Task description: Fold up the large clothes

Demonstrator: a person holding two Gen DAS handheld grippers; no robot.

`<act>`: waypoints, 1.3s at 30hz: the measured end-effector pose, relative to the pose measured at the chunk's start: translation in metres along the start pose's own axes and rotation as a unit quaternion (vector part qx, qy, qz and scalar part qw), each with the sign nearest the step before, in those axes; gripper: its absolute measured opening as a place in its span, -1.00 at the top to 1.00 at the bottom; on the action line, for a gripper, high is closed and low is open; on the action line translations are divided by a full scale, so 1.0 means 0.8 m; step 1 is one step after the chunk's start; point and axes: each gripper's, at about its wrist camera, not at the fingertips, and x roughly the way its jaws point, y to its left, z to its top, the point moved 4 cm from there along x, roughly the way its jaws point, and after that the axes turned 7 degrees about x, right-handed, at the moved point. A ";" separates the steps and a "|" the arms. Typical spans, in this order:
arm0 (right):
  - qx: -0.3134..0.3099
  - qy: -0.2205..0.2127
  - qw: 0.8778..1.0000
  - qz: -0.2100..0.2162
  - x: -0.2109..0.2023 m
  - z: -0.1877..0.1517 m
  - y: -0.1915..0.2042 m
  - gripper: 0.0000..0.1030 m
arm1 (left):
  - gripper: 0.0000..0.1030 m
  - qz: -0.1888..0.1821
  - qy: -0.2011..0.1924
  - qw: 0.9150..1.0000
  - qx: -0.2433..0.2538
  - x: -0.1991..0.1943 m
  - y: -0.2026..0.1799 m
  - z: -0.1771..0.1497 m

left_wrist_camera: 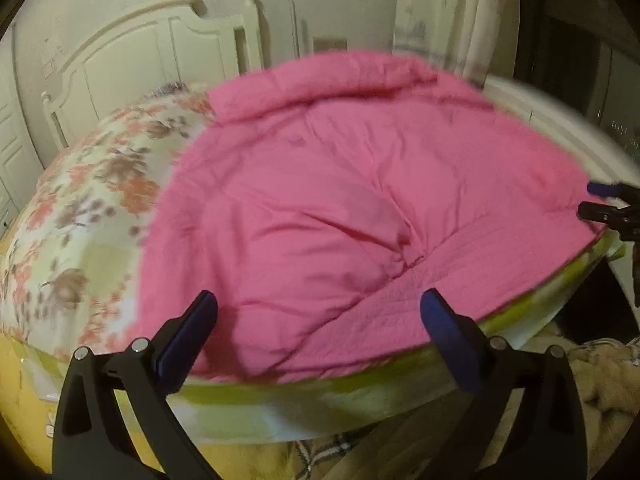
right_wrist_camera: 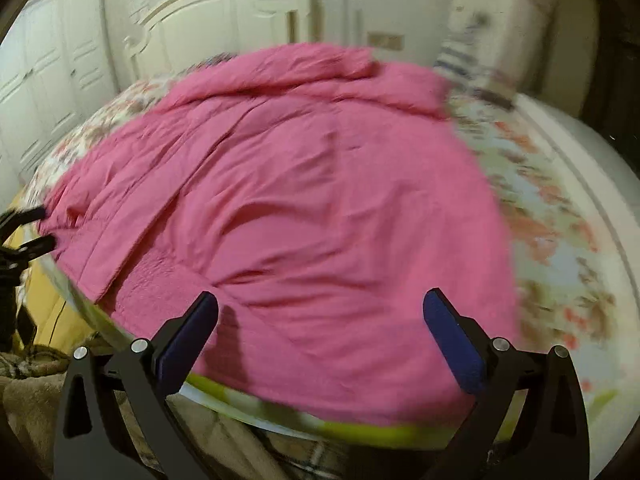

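A pink padded garment (left_wrist_camera: 360, 208) lies spread over a bed with a floral sheet (left_wrist_camera: 80, 216), its near hem running along the bed's front edge. In the left wrist view the left gripper (left_wrist_camera: 318, 304) hangs just above that hem, fingers spread wide with nothing between them. The right gripper (right_wrist_camera: 320, 304) hovers likewise over the near edge of the garment, fingers wide apart and empty. Seen from the left wrist view, the right gripper sits at the garment's far right corner; whether it touches the cloth there cannot be told. The top of the garment is bunched in a rolled fold toward the white headboard (right_wrist_camera: 224, 12). White wardrobe doors (right_wrist_camera: 52, 60) stand at the left, and both views are blurred
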 end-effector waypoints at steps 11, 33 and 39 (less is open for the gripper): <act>0.151 0.027 0.987 0.054 -0.016 -0.049 -0.103 -0.91 | -0.95 -0.066 0.005 0.980 -0.190 -0.004 0.120 -0.046; 0.179 0.061 0.972 0.142 0.010 -0.017 -0.075 -0.52 | -0.67 -0.168 0.018 0.957 -0.236 0.037 0.104 -0.025; 0.182 0.053 0.970 0.153 0.016 -0.012 -0.074 -0.52 | -0.66 -0.188 0.017 0.948 -0.255 0.054 0.106 -0.011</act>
